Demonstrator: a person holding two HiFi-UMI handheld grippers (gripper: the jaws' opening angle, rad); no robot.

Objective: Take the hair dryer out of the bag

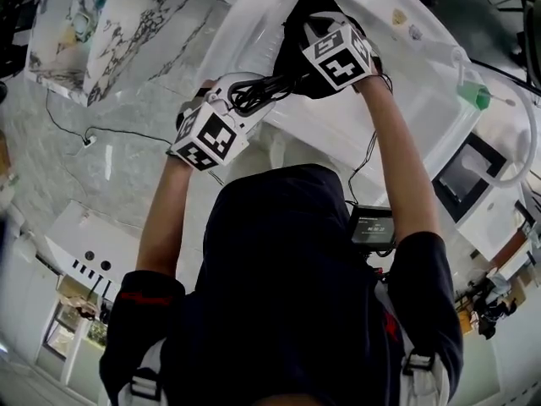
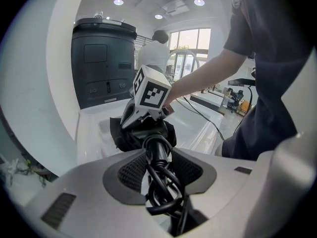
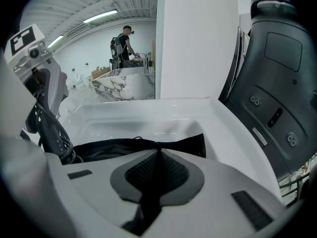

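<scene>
Head view: our left claw pinches the black dryer, and our right claw nips the black bag just beyond. Left claw's view: the glossy handle, wrapped in coiled cord, sits between its pads and runs ahead into the bag. Right claw's view: its jaws are pressed together on bag cloth, with the dryer's cord to its left.

A bright white room has a pale, grey-veined floor, with a marble-patterned island standing off to one side. Round ceiling lights and tall windows brighten the far end. A dark grey cabinet stands beside a plain white wall.
</scene>
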